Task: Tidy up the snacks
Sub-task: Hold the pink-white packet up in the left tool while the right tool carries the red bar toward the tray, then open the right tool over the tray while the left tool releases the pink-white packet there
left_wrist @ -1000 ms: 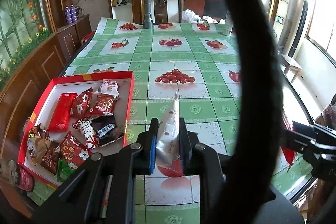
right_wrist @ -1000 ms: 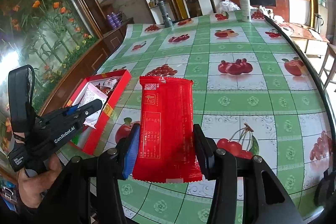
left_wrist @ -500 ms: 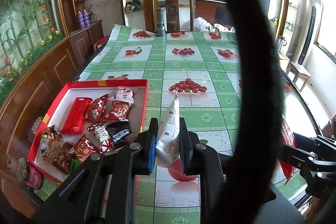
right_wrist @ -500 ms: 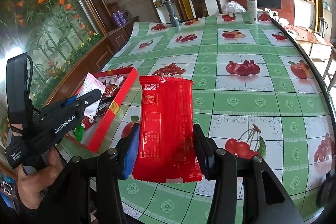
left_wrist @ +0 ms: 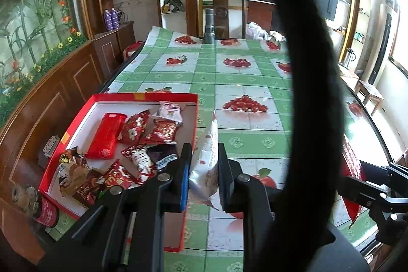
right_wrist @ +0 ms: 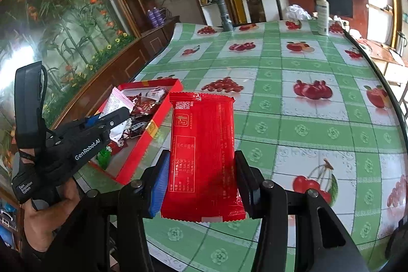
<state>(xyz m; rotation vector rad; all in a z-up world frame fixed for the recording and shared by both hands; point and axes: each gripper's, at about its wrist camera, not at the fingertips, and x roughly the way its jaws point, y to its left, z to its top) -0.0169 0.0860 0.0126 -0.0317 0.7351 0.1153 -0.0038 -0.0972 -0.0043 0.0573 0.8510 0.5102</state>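
2 grippers each carry a snack above the green fruit-print table [left_wrist: 250, 144]. The left gripper [left_wrist: 202, 177] has its fingers [left_wrist: 184, 170] closed on a white-and-silver packet [left_wrist: 206, 159], held edge-on and upright. Compared with 1 second ago, this gripper sits further over the red box [left_wrist: 76, 124]: the near right corner of the box now lies under the left finger, and the packet stands just beside the box's right wall rather than over bare table. About 10 wrapped snacks lie in the box, among them a long red bar [left_wrist: 107, 135].

The right gripper [right_wrist: 201, 180] has its fingers [right_wrist: 160, 182] pressed on both long edges of a flat red packet [right_wrist: 202, 152], held just as before, label side up, above the table to the right of the box. From the right wrist view, the left gripper's packet now hangs over the box interior.
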